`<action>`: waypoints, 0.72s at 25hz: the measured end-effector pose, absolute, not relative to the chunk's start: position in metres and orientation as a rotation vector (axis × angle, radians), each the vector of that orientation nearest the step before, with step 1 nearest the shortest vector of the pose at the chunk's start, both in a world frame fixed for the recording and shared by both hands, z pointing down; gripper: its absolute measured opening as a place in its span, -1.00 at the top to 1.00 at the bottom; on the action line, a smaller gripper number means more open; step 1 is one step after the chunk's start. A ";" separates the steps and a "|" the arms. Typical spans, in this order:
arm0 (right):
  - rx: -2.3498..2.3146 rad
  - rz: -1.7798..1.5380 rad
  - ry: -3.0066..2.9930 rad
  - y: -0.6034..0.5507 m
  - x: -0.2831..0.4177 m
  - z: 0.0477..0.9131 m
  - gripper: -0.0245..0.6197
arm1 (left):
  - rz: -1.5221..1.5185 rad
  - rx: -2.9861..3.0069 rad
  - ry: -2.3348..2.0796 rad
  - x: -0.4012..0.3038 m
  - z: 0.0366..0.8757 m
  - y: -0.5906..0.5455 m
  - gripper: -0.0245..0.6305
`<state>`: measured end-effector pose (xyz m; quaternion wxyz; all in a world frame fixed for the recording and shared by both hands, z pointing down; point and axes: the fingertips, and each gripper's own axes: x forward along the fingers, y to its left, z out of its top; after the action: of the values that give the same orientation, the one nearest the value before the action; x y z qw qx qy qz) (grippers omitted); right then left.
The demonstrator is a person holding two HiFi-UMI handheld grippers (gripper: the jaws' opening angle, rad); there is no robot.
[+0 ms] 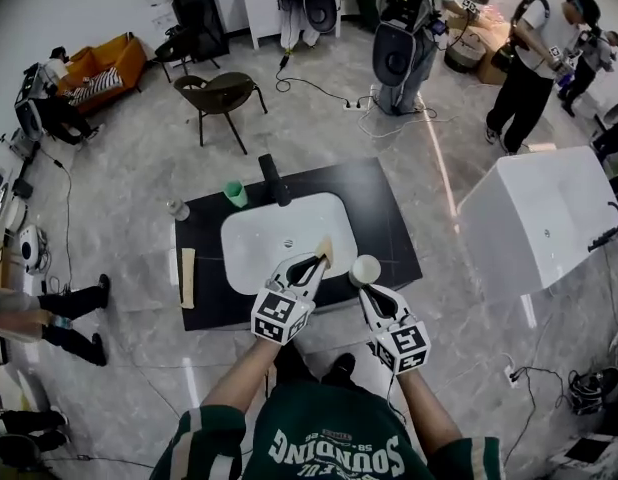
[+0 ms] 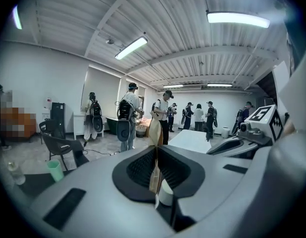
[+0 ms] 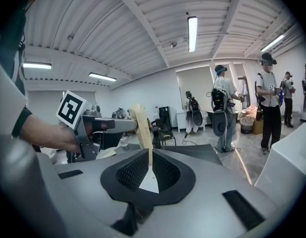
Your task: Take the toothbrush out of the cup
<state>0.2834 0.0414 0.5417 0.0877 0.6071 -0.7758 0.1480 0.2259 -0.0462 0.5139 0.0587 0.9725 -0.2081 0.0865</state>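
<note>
Roles split: right gripper (image 1: 369,286) jaws clamp cup (image 1: 365,268) as anchor; left gripper (image 1: 319,262) jaws pinch toothbrush (image 1: 326,250), free to pull it clear.

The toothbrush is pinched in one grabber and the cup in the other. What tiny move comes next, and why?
Probably lift the left gripper a little higher, away from the cup. Its jaws are shut on the toothbrush, whose lower end looks close beside the cup's rim, while the right gripper clamps the cup steady.
</note>
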 end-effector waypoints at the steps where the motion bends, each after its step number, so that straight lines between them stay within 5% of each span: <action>1: 1.793 0.440 -2.319 0.037 0.277 0.542 0.79 | 0.266 2.937 -0.647 0.218 0.516 -0.051 0.85; 18: 1.554 0.440 -2.440 -0.014 0.190 0.549 0.79 | 0.329 2.802 -0.870 0.104 0.546 -0.091 0.85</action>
<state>0.1897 -0.0141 0.5493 0.1076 0.5279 -0.8291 0.1496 0.1044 -0.0914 0.5463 0.0943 0.9449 -0.2934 0.1108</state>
